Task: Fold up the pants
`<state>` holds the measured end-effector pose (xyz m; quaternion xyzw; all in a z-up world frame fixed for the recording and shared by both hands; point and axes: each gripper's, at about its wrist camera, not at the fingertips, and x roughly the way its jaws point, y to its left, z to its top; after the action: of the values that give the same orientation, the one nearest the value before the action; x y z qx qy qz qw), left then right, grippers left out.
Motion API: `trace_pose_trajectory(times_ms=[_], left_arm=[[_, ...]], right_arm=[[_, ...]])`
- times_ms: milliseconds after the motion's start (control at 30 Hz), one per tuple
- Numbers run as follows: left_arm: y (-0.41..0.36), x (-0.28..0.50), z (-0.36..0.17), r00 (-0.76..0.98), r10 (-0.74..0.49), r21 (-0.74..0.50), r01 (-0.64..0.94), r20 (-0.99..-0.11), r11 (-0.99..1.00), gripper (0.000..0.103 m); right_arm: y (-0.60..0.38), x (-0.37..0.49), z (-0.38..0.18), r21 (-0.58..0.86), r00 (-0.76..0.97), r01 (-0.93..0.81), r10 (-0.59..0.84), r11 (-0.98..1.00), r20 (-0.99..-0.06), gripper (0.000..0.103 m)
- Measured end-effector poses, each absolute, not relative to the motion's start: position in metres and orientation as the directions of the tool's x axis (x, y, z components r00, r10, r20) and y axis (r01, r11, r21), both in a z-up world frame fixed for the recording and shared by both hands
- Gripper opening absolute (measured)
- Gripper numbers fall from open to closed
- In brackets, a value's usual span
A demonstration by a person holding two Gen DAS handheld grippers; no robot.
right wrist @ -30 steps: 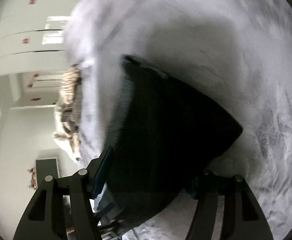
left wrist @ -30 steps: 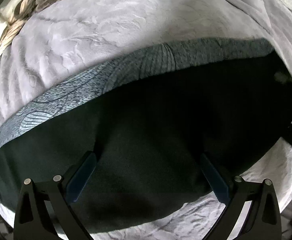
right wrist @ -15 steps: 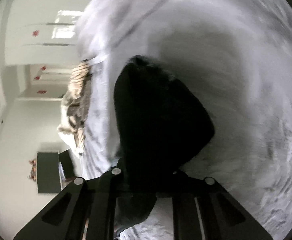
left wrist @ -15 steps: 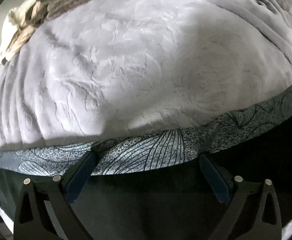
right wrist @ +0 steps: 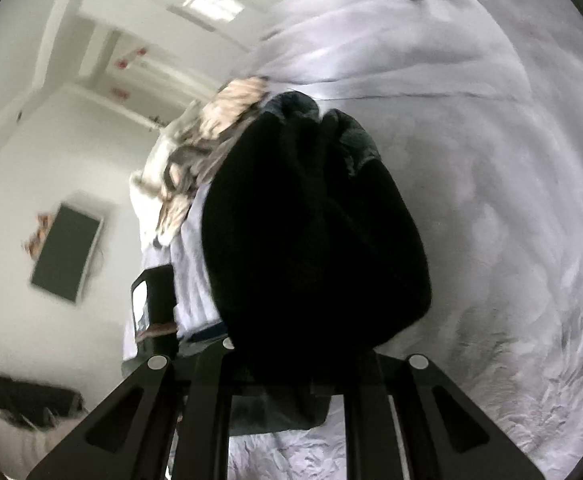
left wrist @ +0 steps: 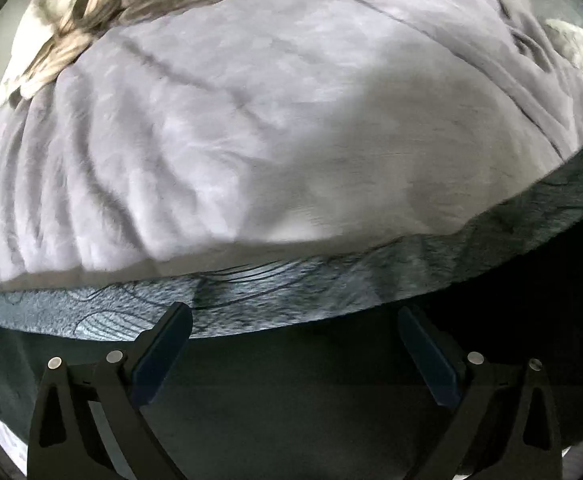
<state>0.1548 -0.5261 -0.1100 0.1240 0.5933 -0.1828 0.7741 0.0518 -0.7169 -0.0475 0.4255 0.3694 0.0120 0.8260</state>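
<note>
I had the right gripper (right wrist: pixel 291 364) with its jaws closed on a bunched end of the dark pants (right wrist: pixel 311 232), raised off the lavender bedspread (right wrist: pixel 511 200), I judged so it could be carried over for a fold. The left gripper (left wrist: pixel 291 340) hung with jaws open and empty above the flat part with its patterned band (left wrist: pixel 291 288); only the right view showed the wall-mounted screen (right wrist: pixel 65 254)
</note>
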Motion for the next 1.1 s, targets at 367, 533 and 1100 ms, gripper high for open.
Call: trace_pose_trajectory(times_ms=[367, 533, 1100], left_arm=[[-0.555, 0.195, -0.133, 0.186, -0.171, -0.066, 0.467, -0.967, 0.882, 0.103], [-0.504, 0.221, -0.102, 0.217, -0.226, -0.109, 0.447, -0.95, 0.888, 0.103], [-0.322, 0.186, -0.082, 0.209, -0.216, -0.147, 0.305, -0.954, 0.941, 0.103]], right_arm=[[-0.684, 0.061, -0.041, 0.659, 0.696, 0.333, 0.296, 0.674, -0.654, 0.015], [-0.673, 0.055, -0.033, 0.635, 0.694, 0.326, 0.279, 0.7, -0.663, 0.015], [-0.462, 0.119, -0.072, 0.186, 0.446, 0.094, 0.125, 0.978, -0.886, 0.025]])
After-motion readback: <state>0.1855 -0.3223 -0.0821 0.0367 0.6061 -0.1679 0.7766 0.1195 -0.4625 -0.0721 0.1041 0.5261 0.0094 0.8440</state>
